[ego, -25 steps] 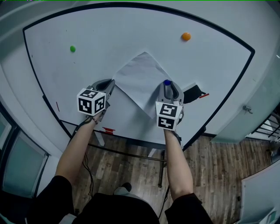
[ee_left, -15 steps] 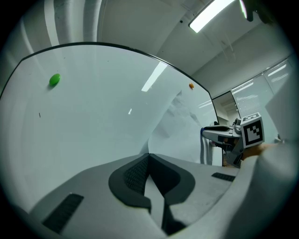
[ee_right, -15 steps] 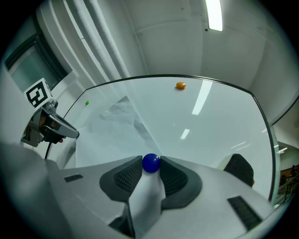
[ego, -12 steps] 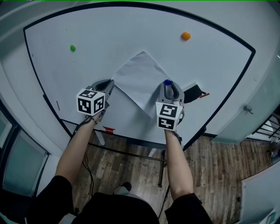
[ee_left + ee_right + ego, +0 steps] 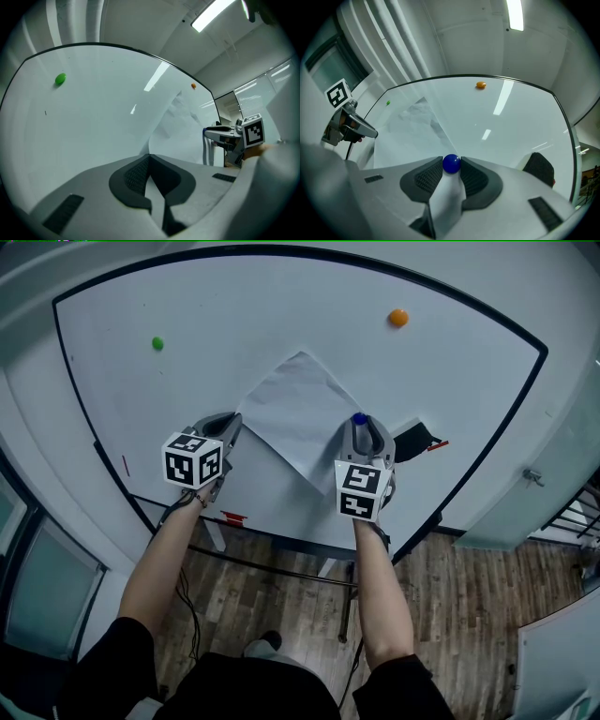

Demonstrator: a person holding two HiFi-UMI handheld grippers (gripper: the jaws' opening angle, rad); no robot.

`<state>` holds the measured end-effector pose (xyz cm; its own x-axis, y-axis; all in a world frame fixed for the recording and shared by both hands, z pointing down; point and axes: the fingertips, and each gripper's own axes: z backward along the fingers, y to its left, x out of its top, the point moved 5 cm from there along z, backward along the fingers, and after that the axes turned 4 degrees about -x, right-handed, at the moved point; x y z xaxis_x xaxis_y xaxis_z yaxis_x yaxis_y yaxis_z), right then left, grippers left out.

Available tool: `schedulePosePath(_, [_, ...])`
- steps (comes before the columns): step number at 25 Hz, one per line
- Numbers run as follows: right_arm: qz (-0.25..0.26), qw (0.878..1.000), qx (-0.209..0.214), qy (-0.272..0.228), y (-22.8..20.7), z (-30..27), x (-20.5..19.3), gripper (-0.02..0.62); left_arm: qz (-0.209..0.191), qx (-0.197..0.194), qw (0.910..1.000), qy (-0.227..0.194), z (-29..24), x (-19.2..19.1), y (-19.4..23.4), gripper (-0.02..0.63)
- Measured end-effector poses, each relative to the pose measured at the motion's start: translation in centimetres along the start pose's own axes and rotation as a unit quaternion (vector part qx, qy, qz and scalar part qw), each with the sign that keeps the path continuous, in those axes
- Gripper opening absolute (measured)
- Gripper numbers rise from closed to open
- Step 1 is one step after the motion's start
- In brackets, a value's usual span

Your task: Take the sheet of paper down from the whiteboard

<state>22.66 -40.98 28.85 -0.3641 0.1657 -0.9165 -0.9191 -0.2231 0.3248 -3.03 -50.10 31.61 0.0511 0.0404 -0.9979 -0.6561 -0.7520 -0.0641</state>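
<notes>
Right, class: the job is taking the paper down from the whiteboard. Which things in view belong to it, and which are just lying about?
Part of the job: sheet of paper; whiteboard; blue magnet at the sheet's corner; left gripper, shut on the sheet's other corner; right gripper, shut on the blue magnet.

Just lying about: green magnet; orange magnet; black eraser.

You stand on a wood-plank floor (image 5: pixel 469 587) (brown, grey-streaked); a dark-framed glass panel (image 5: pixel 42 592) sits left, a strip light (image 5: pixel 515 14) glows overhead.
</notes>
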Motion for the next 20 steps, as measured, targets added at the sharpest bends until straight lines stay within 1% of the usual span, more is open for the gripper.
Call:
schedulePosePath(10, [-0.001, 1.0, 0.001, 0.001, -0.1, 0.1, -0.1, 0.127, 0.002, 0.004, 1.0, 0.002, 0.2, -0.2, 0.0, 0.018])
schedulePosePath(14, [0.001, 1.0, 0.002, 0.002, -0.2, 0.0, -0.4, 0.127, 0.012, 0.022, 0.9997, -0.001, 0.7, -0.6, 0.9, 0.018])
schedulePosePath(20, [0.001, 1.0, -0.002, 0.001, -0.3, -0.1, -0.6, 0.127, 0.013, 0.025, 0.9996, 0.0, 1.7, -1.2, 1.6, 0.018])
